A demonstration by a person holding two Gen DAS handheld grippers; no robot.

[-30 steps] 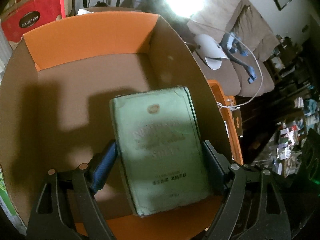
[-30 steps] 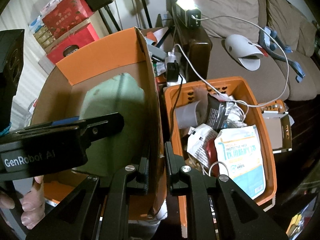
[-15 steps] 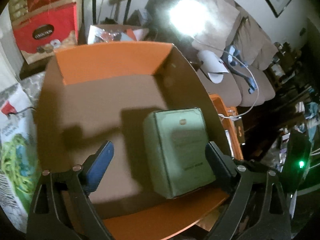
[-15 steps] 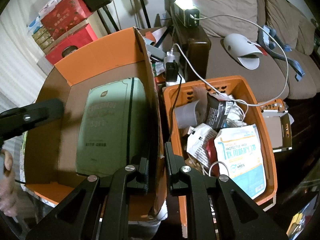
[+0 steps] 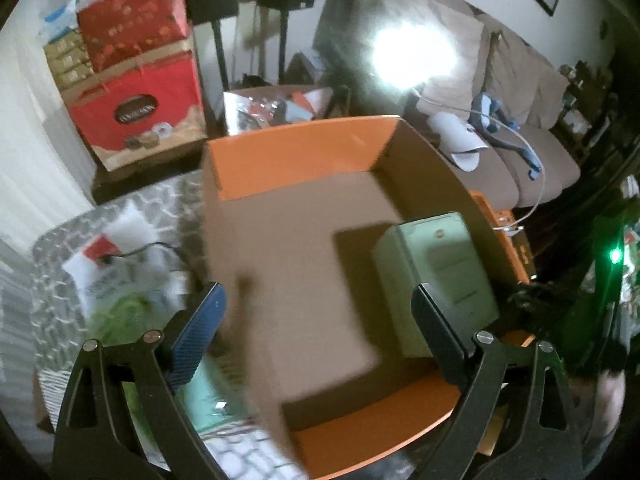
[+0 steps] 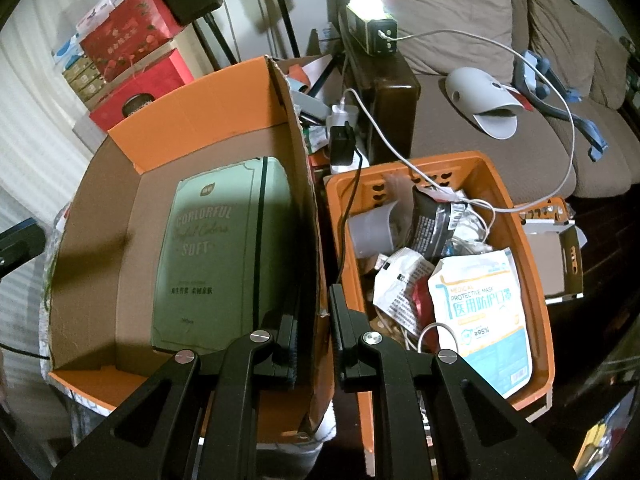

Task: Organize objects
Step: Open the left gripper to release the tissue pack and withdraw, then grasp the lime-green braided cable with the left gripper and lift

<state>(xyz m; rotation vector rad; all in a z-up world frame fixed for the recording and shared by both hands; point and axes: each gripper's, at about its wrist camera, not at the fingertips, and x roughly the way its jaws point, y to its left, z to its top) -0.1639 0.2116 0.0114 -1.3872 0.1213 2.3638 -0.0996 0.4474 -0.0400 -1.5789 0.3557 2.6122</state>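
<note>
A pale green tissue pack (image 6: 224, 256) lies flat in the open cardboard box (image 6: 200, 120), against the box's right wall; it also shows in the left wrist view (image 5: 444, 276). My left gripper (image 5: 316, 332) is open and empty, raised above the box's (image 5: 296, 152) left part. My right gripper (image 6: 314, 340) is shut on the box's right wall (image 6: 308, 240), one finger inside, one outside.
An orange plastic basket (image 6: 536, 304) with a mask packet (image 6: 480, 320), wrappers and cables stands right of the box. A sofa (image 6: 460, 128) lies behind, with a lit lamp (image 6: 370, 20). Red gift boxes (image 5: 136, 92) stand far left. Packets (image 5: 116, 276) lie left of the box.
My left gripper let go of the green tissue pack, opened wide and pulled back up and to the left. The pack now lies in the box. The right gripper has not moved.
</note>
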